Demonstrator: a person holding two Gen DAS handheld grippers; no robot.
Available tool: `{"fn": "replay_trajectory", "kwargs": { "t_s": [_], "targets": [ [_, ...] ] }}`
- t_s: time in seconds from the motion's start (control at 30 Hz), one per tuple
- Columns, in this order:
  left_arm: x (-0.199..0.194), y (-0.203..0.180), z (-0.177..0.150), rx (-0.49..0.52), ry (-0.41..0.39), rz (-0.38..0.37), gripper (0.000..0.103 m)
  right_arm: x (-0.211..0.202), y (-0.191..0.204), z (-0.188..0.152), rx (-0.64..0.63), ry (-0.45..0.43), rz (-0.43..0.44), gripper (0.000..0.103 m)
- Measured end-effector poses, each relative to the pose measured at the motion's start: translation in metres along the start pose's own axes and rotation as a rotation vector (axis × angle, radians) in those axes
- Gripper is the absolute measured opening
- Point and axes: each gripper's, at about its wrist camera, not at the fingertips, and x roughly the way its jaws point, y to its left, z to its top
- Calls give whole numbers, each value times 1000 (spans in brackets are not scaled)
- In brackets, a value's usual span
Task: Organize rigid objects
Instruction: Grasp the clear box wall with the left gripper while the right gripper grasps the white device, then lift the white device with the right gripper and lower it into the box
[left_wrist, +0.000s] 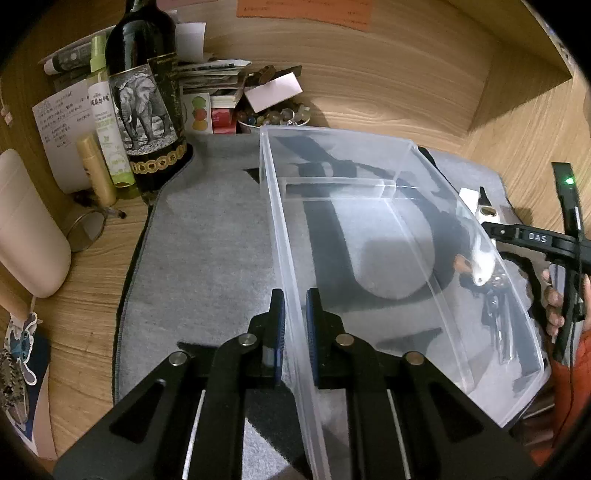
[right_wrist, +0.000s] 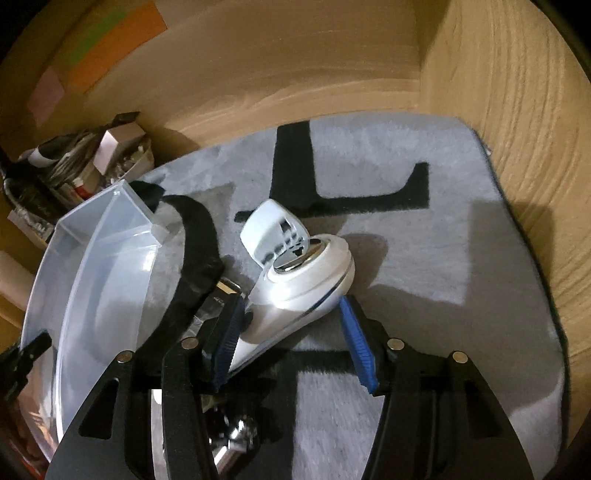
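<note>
- Gripping the near wall of the clear plastic bin (left_wrist: 369, 229), the left gripper (left_wrist: 295, 321) has its blue pads clenched on the thin wall, one pad inside and one outside.
- The bin stands on the grey mat (left_wrist: 207, 251) and looks empty inside; a bunch of keys (left_wrist: 496, 317) shows through its far wall.
- The right gripper (right_wrist: 291, 332) straddles a white handheld device (right_wrist: 306, 273) with a shiny round head, lying on the mat just beside the bin. One pad seems to touch the device; the other stands apart, so the claw is released, not yet grasping.
- Risk, in my judgement: the device is rounded and smooth, so if the jaws close off-centre, it may squirt out or rotate.
- The flipped-up white cap (right_wrist: 273, 229) could catch on the bin rim during the transfer.
- The thin bin wall may flex or slide out of the left pads, and then the bin shifts on the mat.
- The dark bottle (left_wrist: 147, 92) stands well apart, so I see little danger there.
</note>
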Motion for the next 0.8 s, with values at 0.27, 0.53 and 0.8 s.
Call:
{"fn": "replay_trajectory", "kwargs": {
  "t_s": [0.27, 0.53, 0.8],
  "targets": [
    [-1, 3, -1, -21, -17, -18, 12, 20, 9, 11, -36, 12, -40, 53],
    [-1, 1, 0, -11, -9, -14, 12, 11, 1, 10, -21, -42, -30, 40],
    [0, 1, 1, -10, -2, -8, 12, -29, 14, 19, -53, -157, -16, 37]
  ]
}}
